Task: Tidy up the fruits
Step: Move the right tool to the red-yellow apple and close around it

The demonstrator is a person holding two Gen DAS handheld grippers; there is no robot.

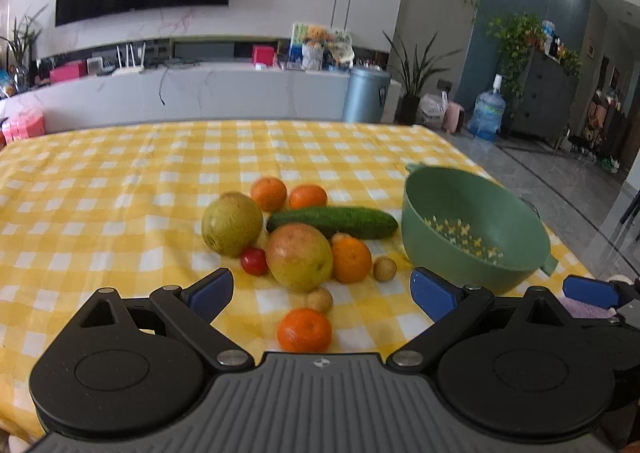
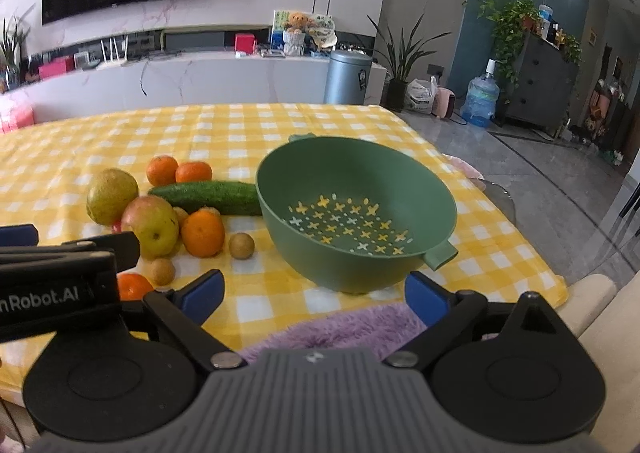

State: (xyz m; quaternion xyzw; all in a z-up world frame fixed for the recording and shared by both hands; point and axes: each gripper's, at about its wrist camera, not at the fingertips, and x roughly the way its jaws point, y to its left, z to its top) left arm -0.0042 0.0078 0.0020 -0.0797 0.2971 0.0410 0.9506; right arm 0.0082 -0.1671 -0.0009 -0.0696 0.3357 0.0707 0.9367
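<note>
Yellow-checked cloth [image 1: 120, 181] covers the table, with a living room beyond. Both tongs hang empty with jaws spread wide: the left gripper [image 1: 322, 293] above the near edge of the fruit pile, the right gripper [image 2: 314, 293] just before the green colander [image 2: 360, 189], which is bare inside and sits right of the fruit. A tangerine [image 1: 305, 329] lies nearest, two small brown fruits [image 1: 320, 299] just beyond it, then an apple [image 1: 299, 256], a pear [image 1: 232, 223] and a cucumber [image 1: 332, 221] packed touching. Nudging one round fruit would likely roll its neighbours, and smooth skins may slip from the pads.
</note>
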